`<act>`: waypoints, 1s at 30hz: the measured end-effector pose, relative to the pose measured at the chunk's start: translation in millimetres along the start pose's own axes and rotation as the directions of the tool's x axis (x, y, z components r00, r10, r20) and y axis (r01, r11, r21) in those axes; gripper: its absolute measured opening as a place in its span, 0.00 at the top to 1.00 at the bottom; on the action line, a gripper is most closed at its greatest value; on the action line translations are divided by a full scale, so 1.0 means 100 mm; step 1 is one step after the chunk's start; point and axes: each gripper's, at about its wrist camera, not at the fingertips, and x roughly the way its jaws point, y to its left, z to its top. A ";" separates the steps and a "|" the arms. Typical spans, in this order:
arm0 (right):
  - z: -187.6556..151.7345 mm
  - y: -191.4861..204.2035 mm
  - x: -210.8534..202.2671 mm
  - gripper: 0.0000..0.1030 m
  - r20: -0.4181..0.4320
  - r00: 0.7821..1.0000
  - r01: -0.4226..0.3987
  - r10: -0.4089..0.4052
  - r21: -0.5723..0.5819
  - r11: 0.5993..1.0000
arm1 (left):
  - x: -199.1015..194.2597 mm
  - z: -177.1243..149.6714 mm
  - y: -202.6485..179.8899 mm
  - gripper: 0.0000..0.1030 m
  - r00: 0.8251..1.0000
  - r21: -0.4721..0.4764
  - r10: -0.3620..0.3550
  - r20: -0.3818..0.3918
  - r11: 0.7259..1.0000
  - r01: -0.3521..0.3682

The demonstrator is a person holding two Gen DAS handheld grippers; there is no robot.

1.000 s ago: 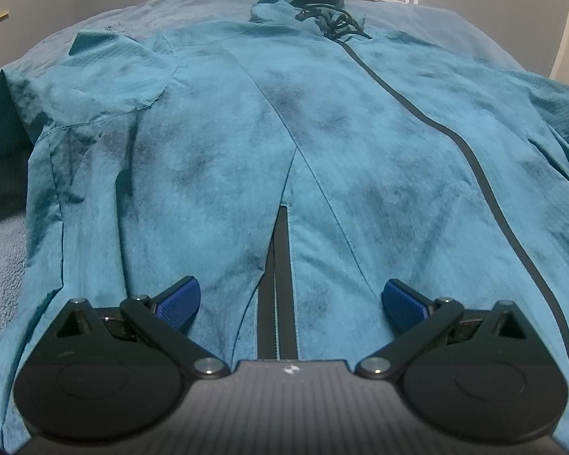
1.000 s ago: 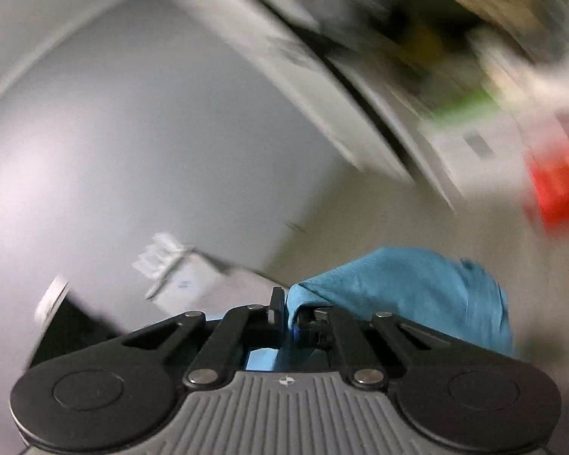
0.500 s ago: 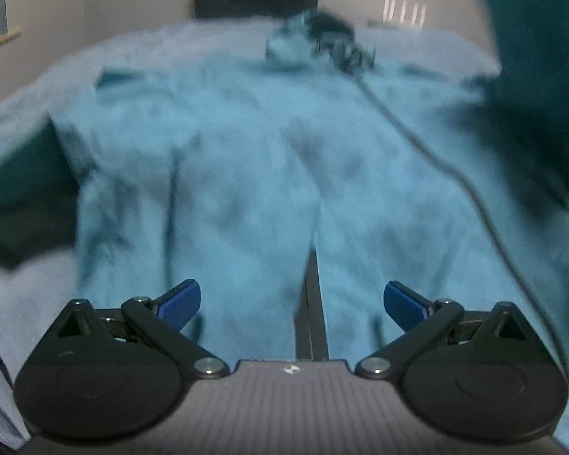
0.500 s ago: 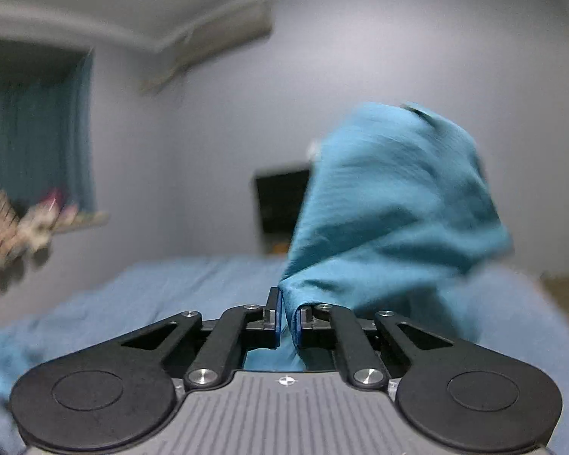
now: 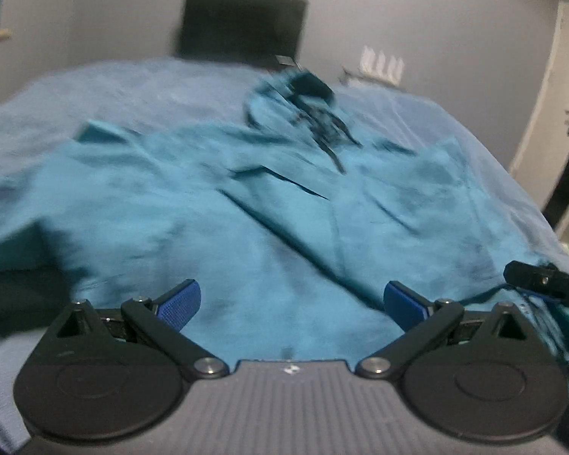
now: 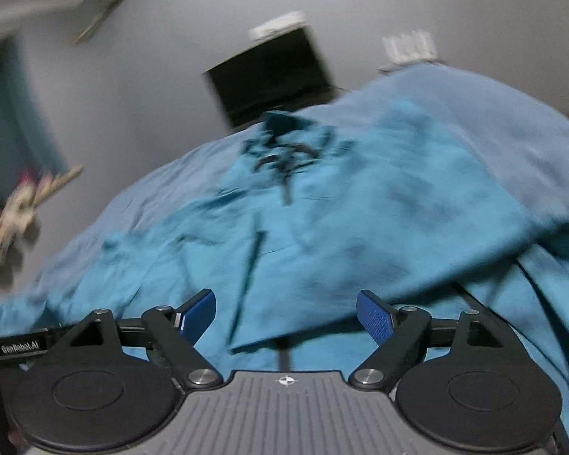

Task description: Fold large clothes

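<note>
A pale blue bedspread carried the big teal zip-front jacket, spread flat with a side panel lying folded across its front. The sleeve fold looked done; next called for gripping the hem. The left gripper and the right gripper both hovered over the fabric, jaws wide apart, holding nothing.

A teal jacket with dark mottling and a black zipper is lying spread across the bed, its right side lying folded over the front.
</note>
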 end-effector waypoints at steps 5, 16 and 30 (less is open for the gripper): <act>0.00 -0.39 0.03 0.19 0.058 0.995 0.071 -0.080 0.132 0.989 | 0.61 0.31 -0.43 0.00 0.995 0.065 0.055 -0.082 0.997 -0.050; -0.04 -0.78 0.12 0.02 0.110 0.983 0.126 -0.145 0.163 0.978 | 1.44 0.27 -0.96 0.65 0.970 0.318 0.235 -0.055 0.926 -0.206; 0.11 -0.57 0.27 0.00 0.117 0.989 0.084 -0.086 0.023 0.996 | 0.64 -0.07 0.31 0.45 0.979 -0.242 0.186 -0.084 0.949 -0.202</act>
